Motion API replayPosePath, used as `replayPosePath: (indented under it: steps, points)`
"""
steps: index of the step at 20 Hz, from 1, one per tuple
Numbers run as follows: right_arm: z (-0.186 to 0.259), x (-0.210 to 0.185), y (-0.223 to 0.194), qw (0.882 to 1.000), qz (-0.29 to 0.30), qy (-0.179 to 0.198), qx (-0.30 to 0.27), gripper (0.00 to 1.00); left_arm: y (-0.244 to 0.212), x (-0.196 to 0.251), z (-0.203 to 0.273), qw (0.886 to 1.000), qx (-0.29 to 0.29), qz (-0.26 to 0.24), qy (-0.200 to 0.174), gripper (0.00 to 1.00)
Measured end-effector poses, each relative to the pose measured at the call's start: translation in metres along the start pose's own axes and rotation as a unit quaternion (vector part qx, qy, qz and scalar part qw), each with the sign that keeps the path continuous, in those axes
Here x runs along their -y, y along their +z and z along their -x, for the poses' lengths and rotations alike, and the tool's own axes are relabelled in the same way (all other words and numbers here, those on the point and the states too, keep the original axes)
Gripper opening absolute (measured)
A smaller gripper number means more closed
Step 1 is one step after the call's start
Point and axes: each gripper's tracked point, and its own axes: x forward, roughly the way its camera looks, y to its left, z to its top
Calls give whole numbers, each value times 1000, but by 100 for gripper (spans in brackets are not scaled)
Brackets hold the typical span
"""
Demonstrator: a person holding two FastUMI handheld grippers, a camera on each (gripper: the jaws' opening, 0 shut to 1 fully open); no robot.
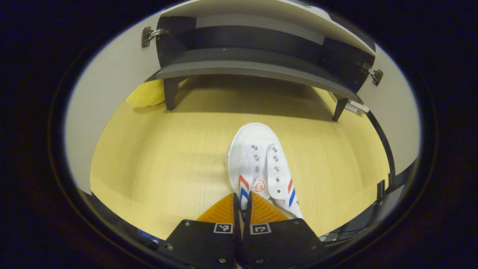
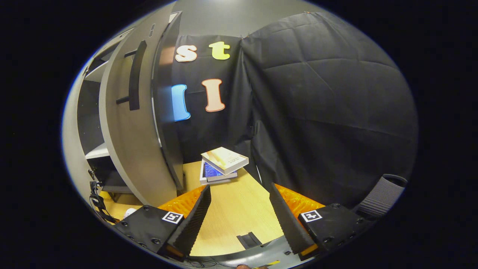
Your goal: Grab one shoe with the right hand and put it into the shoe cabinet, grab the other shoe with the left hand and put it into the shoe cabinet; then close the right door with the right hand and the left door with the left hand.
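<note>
A white shoe (image 1: 257,160) with red and blue stripes lies on the wooden floor (image 1: 168,157), its toe pointing at the shoe cabinet (image 1: 254,69). My left gripper (image 1: 242,209) is shut on the rim of the shoe's opening at the heel end. The cabinet stands on short legs with both doors swung wide, the left door (image 1: 112,86) and the right door (image 1: 392,112). In the right gripper view my right gripper (image 2: 239,213) is open with nothing between its fingers. It hovers over the floor beside the open cabinet door (image 2: 127,149) with its black handle (image 2: 134,74).
A yellow soft lump (image 1: 147,93) lies by the cabinet's left leg. A black cable (image 1: 384,142) runs along the right door. A stack of books (image 2: 224,164) rests on the floor by the booth wall, and a ribbed grey object (image 2: 381,194) stands on the right.
</note>
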Motion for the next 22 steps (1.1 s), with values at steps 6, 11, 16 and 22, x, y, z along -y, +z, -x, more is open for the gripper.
replayPosePath:
  steps: [6, 11, 16, 22]
  points:
    - [-28, 8, 7, 999, 5, 37, 10, 99, 26, -10, 21, 997, 68, 38, -4, 1]
    - [-45, 5, 15, 998, 4, 59, 16, 98, 29, -14, 29, 988, 146, 42, 1, 1]
    - [-54, -1, 21, 997, 2, 67, 25, 98, 36, -18, 45, 972, 226, 56, 7, 1]
    - [-60, 4, 19, 998, 6, 63, 23, 98, 37, -15, 40, 957, 289, 15, 28, 1]
